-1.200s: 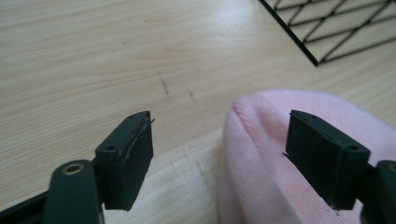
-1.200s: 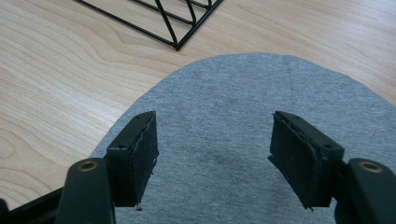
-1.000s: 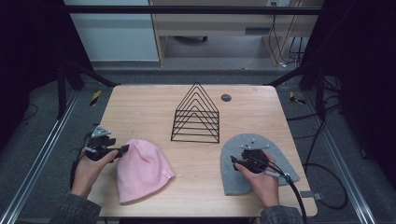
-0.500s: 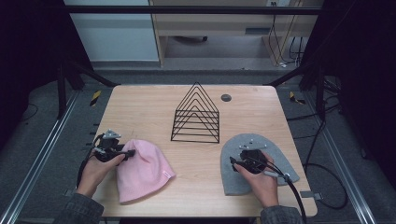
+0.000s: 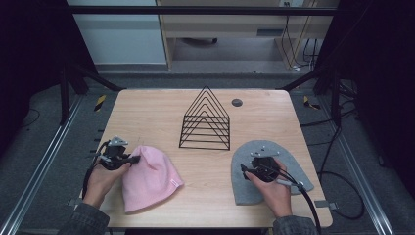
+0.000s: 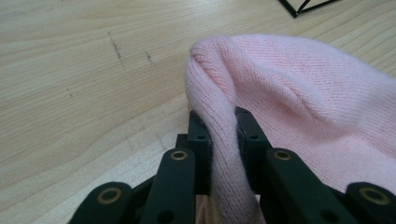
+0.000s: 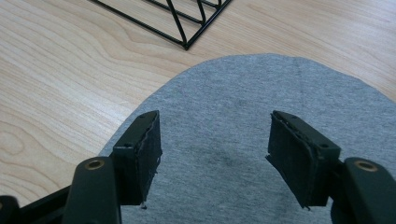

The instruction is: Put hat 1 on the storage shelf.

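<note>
Wooden table [image 5: 147,110] under dim surroundings, two knit hats at lower frame.
At lower left, the left gripper [image 6: 223,126] pinches a raised fold of the soft pink ribbed beanie [image 5: 149,176]; at lower right, the right gripper [image 7: 215,154] hovers wide open over the flat grey beanie [image 5: 242,188]. Black triangular wire rack [image 5: 206,120] stands centre.

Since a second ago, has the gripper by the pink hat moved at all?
Yes. The left gripper slid inward toward the wire rack and away from the table's left edge; it now pinches the pink hat.
</note>
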`<action>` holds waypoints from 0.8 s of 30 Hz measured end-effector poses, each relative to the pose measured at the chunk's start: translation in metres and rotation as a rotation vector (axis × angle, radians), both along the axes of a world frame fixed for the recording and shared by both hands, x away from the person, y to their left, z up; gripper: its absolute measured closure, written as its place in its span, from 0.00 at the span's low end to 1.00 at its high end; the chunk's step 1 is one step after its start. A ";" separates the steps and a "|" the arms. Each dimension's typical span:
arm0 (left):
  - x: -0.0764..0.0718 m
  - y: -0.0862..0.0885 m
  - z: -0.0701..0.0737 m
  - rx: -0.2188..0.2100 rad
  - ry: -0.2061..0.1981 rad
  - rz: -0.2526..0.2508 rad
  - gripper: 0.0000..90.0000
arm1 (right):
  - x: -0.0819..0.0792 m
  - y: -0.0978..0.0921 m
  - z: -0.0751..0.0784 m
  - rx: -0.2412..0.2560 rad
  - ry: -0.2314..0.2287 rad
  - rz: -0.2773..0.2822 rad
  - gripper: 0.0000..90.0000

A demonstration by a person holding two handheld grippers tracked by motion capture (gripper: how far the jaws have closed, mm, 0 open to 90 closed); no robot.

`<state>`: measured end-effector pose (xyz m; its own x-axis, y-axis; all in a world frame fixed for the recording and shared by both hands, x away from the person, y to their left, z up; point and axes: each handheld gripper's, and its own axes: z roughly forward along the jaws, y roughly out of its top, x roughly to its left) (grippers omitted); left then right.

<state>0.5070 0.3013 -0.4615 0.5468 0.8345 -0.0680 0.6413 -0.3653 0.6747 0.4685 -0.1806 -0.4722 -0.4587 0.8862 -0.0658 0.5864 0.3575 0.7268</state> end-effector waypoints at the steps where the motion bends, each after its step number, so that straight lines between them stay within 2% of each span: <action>1: -0.001 0.000 0.002 0.000 -0.008 -0.004 0.88 | 0.000 0.000 0.000 -0.001 0.000 0.000 0.39; 5: -0.006 -0.004 0.011 -0.011 -0.044 -0.021 0.88 | 0.000 0.000 0.001 0.002 -0.002 -0.001 0.38; 6: -0.010 -0.005 0.018 -0.017 -0.067 -0.032 0.88 | 0.000 -0.001 0.001 0.000 -0.003 -0.001 0.38; 7: -0.010 -0.005 0.018 -0.017 -0.067 -0.032 0.88 | 0.000 -0.001 0.001 0.000 -0.003 -0.001 0.38; 11: -0.019 -0.013 0.035 -0.017 -0.121 -0.068 0.89 | -0.001 -0.001 0.002 0.005 -0.004 -0.006 0.38; 19: -0.030 -0.029 0.054 0.008 -0.172 -0.134 0.89 | -0.003 -0.001 0.003 0.002 -0.017 -0.006 0.41; 21: -0.034 -0.036 0.064 0.016 -0.192 -0.165 0.89 | -0.005 -0.001 0.006 0.022 -0.027 -0.008 0.42; 24: -0.037 -0.041 0.072 0.016 -0.207 -0.182 0.89 | -0.007 -0.001 0.009 0.029 -0.041 -0.004 0.43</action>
<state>0.4698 0.2604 -0.3894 0.6890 0.7210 0.0735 0.4128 -0.4738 0.7779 0.4615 -0.1817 -0.4630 -0.4527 0.8898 -0.0586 0.5575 0.3337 0.7601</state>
